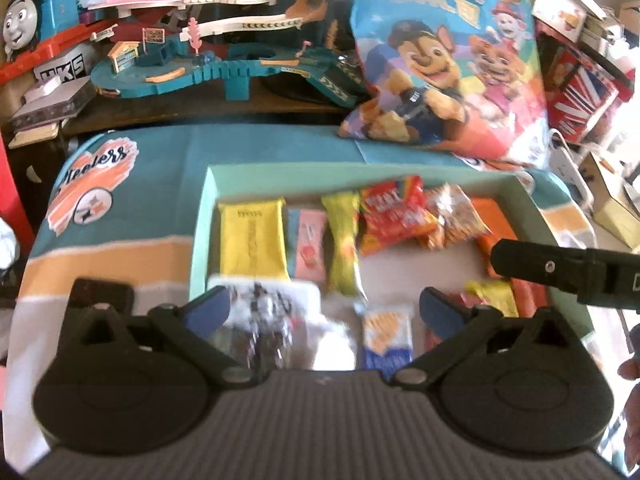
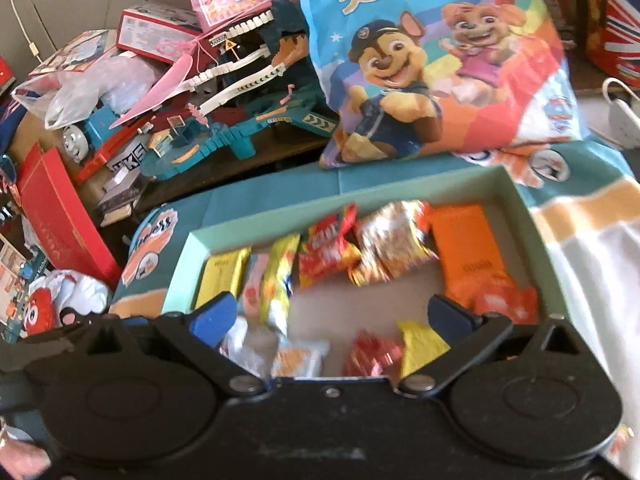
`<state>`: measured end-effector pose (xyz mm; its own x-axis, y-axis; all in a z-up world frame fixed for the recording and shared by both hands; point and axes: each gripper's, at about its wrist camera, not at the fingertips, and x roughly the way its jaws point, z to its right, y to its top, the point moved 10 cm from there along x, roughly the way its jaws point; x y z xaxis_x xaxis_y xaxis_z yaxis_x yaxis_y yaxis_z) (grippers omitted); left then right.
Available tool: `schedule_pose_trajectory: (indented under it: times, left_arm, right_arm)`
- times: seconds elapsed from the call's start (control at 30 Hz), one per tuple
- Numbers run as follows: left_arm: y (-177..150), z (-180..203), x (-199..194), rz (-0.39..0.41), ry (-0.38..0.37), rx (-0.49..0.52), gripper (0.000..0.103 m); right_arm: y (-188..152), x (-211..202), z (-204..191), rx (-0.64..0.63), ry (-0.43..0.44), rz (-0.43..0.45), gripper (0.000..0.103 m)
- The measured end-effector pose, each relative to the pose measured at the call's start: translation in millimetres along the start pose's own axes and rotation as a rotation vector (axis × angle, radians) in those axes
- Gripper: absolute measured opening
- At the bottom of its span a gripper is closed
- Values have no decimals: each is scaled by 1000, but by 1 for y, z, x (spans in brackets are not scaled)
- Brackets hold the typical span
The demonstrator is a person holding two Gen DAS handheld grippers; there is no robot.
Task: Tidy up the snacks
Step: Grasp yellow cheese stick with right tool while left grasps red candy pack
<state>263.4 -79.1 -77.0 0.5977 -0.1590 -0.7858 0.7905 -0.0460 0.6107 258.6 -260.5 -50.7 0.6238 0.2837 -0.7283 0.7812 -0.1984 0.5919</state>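
Note:
A shallow mint-green box (image 1: 208, 216) (image 2: 524, 216) on the table holds several snack packets: a yellow packet (image 1: 252, 240), a pink one (image 1: 310, 244), a yellow-green one (image 1: 343, 240), a red one (image 1: 394, 216) (image 2: 326, 258), a crinkly orange-clear one (image 1: 452, 216) (image 2: 392, 246) and an orange packet (image 2: 470, 256). My left gripper (image 1: 324, 308) is open and empty above the box's near edge, over a clear packet with dark contents (image 1: 264, 320) and a blue-orange packet (image 1: 387, 338). My right gripper (image 2: 330, 314) is open and empty over the box's near side; it also shows in the left wrist view (image 1: 560, 272).
A big cartoon-dog gift bag (image 1: 448, 64) (image 2: 436, 60) stands behind the box. A teal toy track set (image 1: 224, 64) (image 2: 240, 120) and a blue toy train (image 1: 28, 20) fill the back left. A teal, orange and white cloth (image 1: 120, 216) covers the table. A red box (image 2: 56, 216) lies left.

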Motion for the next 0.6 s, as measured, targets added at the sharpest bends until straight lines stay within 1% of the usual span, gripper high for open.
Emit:
schedule_pose_trajectory:
  times: [0.27, 0.4, 0.5, 0.6]
  left_arm:
    - [-59, 24, -35, -35, -38, 60, 103]
    - [-97, 32, -37, -83, -48, 125, 103]
    - [-122, 33, -34, -125, -61, 162, 103]
    - [-143, 31, -29, -166, -65, 187, 103]
  right_arm:
    - [-50, -49, 29, 49, -20, 0, 103]
    - [-80, -62, 41, 46, -47, 0, 103]
    - [-102, -64, 48, 38, -89, -47, 103]
    - [-119, -65, 54, 48, -89, -67, 101]
